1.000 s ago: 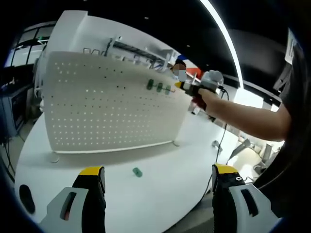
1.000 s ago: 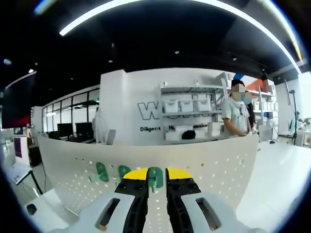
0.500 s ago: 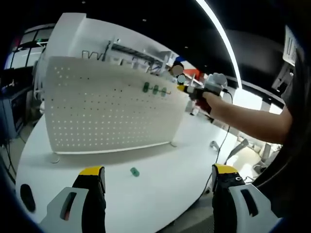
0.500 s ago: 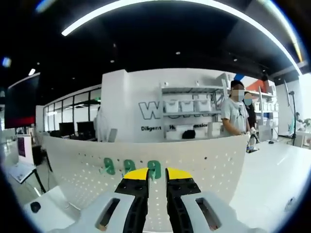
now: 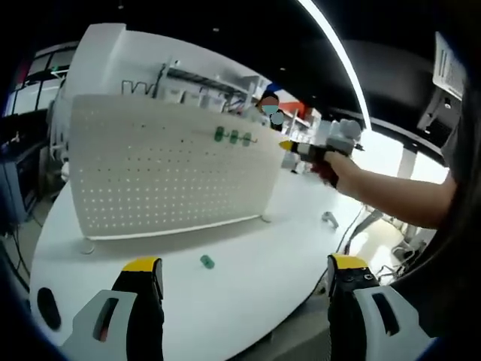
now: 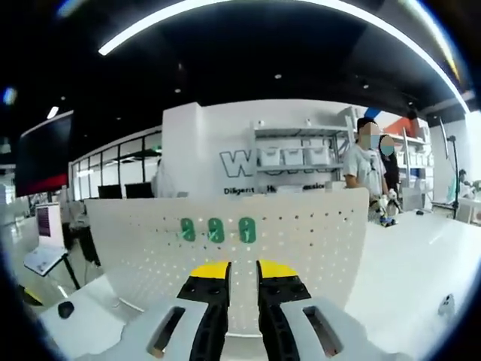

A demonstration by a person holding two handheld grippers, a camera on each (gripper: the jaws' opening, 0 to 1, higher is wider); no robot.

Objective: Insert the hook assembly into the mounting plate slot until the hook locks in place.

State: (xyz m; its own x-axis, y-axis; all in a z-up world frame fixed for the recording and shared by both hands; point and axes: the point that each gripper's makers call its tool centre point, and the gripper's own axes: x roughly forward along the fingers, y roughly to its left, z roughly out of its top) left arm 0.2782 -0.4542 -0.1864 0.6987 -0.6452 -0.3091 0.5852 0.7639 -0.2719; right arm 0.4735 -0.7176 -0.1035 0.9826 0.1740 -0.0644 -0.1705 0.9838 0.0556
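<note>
Left gripper view – left gripper (image 5: 244, 282) wide; right gripper (image 6: 234, 272) nearly closed, empty, off pegboard (image 5: 165, 169) edge

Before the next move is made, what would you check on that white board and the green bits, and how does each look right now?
1. Three green hooks on the pegboard: ok, in a row near its top edge.
2. Hooks locked in their holes: cannot tell, too small.
3. Right gripper free of any part: ok, jaws together with nothing seen between them, held back from the board.
4. Left gripper ready to pick: ok, jaws wide apart and empty, low over the table.
5. Spare green piece within sight: ok, lying on the table in front of the board.
6. Board standing steady: ok, upright on the table.
</note>
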